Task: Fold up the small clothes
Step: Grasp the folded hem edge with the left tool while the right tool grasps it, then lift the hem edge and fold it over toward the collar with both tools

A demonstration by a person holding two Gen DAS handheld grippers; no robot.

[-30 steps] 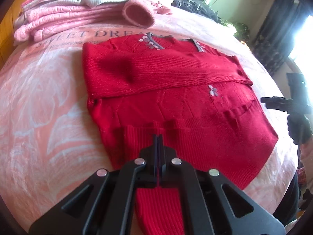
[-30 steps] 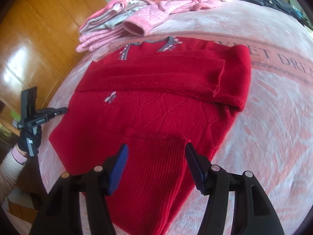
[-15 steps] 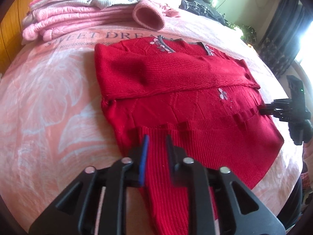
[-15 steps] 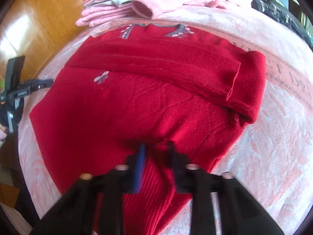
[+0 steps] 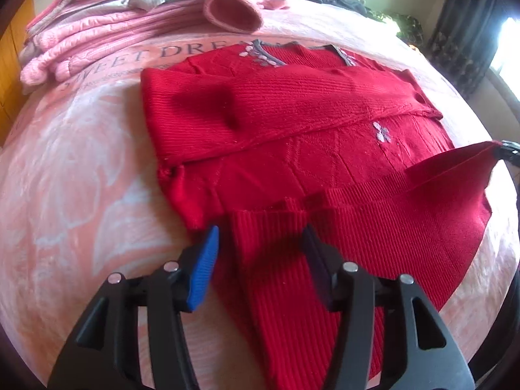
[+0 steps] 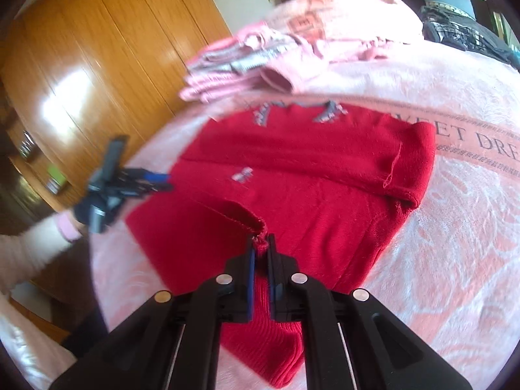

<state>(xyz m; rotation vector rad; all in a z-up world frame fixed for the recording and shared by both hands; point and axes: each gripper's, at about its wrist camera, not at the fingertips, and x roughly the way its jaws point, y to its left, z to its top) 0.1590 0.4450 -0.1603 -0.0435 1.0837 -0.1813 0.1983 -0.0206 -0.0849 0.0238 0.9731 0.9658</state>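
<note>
On the bed (image 5: 81, 169) lies the sweater (image 5: 325, 149). Our right gripper (image 6: 260, 243) pinches its hem (blurred, seemingly lifted); left gripper (image 5: 260, 247) gapes empty, so we should carry the hem over evenly.

The red sweater (image 5: 325, 149) lies flat (sleeve folded across its chest), one hem corner lifted.

Red sweater (image 5: 325, 123), pink blanket (image 5: 81, 178)
</note>
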